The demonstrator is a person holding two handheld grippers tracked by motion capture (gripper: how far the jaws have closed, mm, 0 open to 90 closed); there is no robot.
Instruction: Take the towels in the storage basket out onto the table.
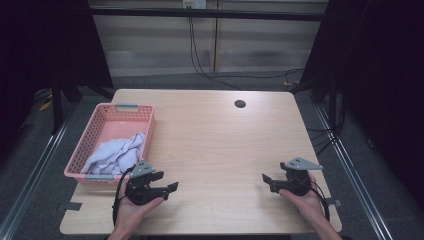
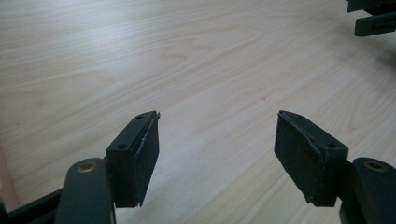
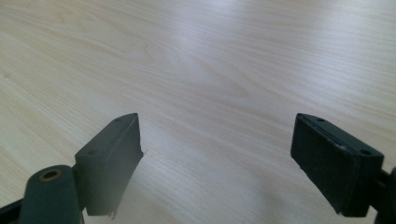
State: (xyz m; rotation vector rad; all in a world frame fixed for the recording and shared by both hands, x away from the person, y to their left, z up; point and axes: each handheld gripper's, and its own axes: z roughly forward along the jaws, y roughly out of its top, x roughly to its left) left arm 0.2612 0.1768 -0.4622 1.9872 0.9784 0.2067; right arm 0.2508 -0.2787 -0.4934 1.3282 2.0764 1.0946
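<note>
Pink plastic mesh basket (image 1: pixel 100 125) sits at the table's left edge, crumpled white-lavender cloth (image 1: pixel 117 152) lying inside it toward the near end. Left gripper (image 1: pixel 167 182), black two-jaw, hand-held, is just right of the basket's near corner, jaws wide apart over bare wood, gripping nothing. Right gripper (image 1: pixel 266 181), same build, is well right of the basket near the light wooden table's (image 1: pixel 220 145) right edge, jaws spread, nothing between them.
</note>
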